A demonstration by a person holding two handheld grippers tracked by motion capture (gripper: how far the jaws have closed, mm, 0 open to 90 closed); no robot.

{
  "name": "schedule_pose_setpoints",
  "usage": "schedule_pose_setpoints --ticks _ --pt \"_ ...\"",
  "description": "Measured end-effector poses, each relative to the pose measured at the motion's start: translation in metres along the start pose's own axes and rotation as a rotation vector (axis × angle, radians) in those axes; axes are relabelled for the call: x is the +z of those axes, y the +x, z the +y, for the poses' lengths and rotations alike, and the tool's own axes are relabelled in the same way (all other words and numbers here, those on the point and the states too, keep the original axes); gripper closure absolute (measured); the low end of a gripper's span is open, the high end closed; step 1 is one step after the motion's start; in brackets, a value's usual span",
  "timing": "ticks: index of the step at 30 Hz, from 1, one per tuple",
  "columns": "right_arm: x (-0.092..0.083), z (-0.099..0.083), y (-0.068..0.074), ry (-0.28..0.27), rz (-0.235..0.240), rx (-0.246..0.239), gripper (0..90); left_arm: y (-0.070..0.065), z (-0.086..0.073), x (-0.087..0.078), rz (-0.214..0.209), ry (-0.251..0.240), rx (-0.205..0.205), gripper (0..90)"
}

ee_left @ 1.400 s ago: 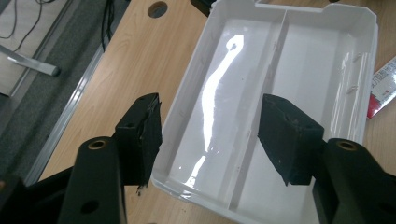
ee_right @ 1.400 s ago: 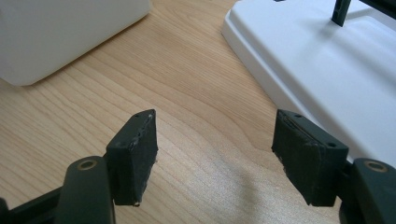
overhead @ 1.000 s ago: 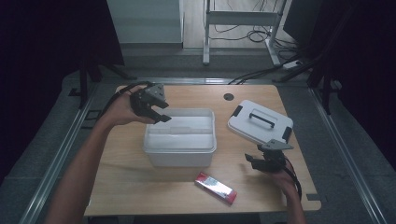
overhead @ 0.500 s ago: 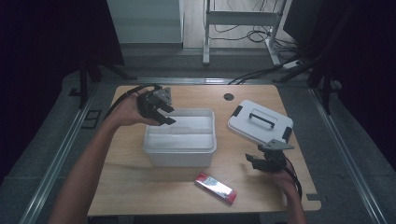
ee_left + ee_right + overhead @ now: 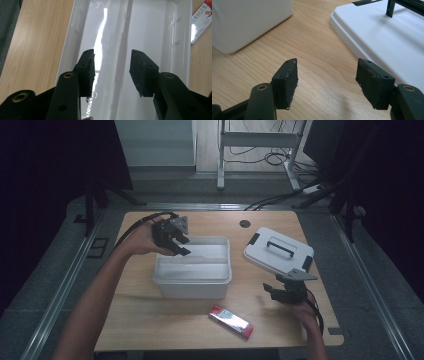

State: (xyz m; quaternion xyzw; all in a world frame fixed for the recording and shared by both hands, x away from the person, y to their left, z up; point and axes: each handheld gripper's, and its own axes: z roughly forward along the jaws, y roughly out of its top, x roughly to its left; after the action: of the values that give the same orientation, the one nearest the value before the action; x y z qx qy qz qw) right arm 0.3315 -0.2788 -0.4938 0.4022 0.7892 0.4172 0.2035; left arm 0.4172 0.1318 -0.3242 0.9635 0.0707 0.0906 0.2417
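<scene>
L gripper (image 5: pixel 181 246) is hovering over the upper-left corner of the white bin (image 5: pixel 165 279) at frame centre, its jaws having just been closing, still apart w/ nothing betw. them; glossy smooth plastic walls are running along both sides of the jaws w/ room to spare. R gripper (image 5: pixel 274 291) is resting at lower right, jaws spread over bare wood-grain table (image 5: pixel 135 310), just beside the flat white lid (image 5: pixel 280 257) w/ black handle. Red shiny packet (image 5: pixel 231 321) is lying near the bottom edge.
</scene>
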Motion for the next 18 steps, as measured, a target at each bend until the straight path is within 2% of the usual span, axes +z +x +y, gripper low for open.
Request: schedule_pose_setpoints --ticks 18 --pt "-0.003 -0.001 0.001 0.0 -0.004 0.001 34.3 -0.004 0.004 0.019 -0.046 0.044 0.025 58.5"
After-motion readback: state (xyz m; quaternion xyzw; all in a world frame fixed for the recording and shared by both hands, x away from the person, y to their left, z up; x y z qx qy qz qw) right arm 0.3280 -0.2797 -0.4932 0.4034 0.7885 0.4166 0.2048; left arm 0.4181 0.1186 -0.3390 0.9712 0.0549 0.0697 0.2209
